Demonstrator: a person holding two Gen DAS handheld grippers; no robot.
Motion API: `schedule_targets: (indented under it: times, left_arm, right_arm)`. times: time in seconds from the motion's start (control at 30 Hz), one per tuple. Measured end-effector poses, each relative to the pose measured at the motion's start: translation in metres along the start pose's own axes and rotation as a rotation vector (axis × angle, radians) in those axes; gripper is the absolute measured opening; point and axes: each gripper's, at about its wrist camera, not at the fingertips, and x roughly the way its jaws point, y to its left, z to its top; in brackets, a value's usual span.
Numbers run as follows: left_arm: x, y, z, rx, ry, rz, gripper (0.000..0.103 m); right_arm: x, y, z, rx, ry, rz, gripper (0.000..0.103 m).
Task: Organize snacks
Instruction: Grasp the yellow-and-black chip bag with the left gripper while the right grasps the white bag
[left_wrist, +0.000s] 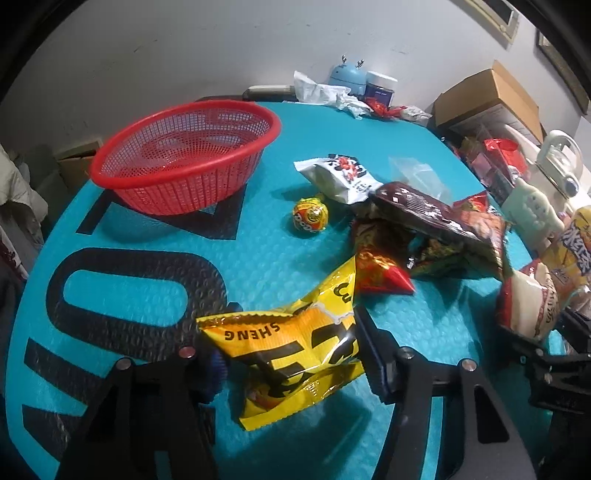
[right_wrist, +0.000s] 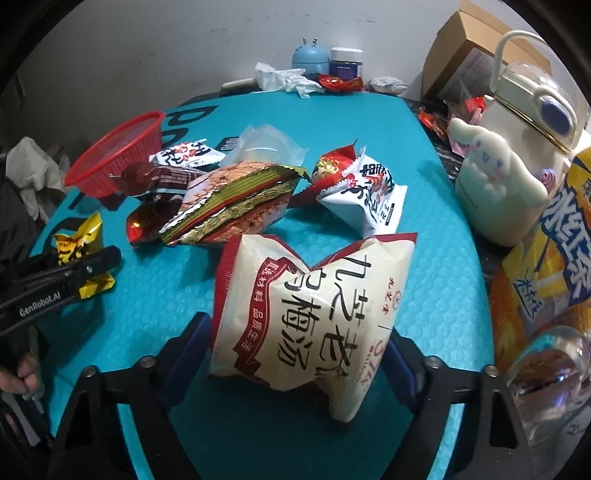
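Note:
My left gripper (left_wrist: 291, 354) is shut on a yellow snack bag (left_wrist: 295, 354), held low over the teal mat; it also shows in the right wrist view (right_wrist: 79, 254). My right gripper (right_wrist: 295, 354) is shut on a cream and red plum-drink bag (right_wrist: 310, 306), which also shows at the right edge of the left wrist view (left_wrist: 528, 306). A red mesh basket (left_wrist: 184, 158) stands empty at the far left of the mat. A pile of snack bags (left_wrist: 424, 236) lies mid-table, with a white packet (left_wrist: 340, 177) and a round yellow candy (left_wrist: 309, 218) beside it.
A cream kettle with a plush figure (right_wrist: 509, 177) stands at the right. An orange bag (right_wrist: 554, 258) and a glass (right_wrist: 550, 373) sit at the right edge. Tissues, a blue gadget (right_wrist: 310, 57) and a jar lie at the back. Cardboard boxes (left_wrist: 487, 99) stand beyond.

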Motion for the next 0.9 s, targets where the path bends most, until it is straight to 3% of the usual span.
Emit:
schedule_targets:
  times: [0.1,0.2,0.9]
  left_arm:
    - [-0.012,-0.005,-0.005,0.007,-0.021,-0.004,0.059]
    - [-0.024,-0.009,-0.008,0.013,-0.044,-0.002,0.059]
    - [-0.102,-0.023,-0.02,0.038,-0.165,0.017,0.059]
  right_arm:
    - [-0.007,-0.002,-0.006,0.009,-0.011,0.03,0.066]
    - [-0.012,-0.001,-0.013,0.006,-0.023,0.061,0.06]
    - [-0.067,0.015,-0.018,-0.05,-0.132,0.195,0.059]
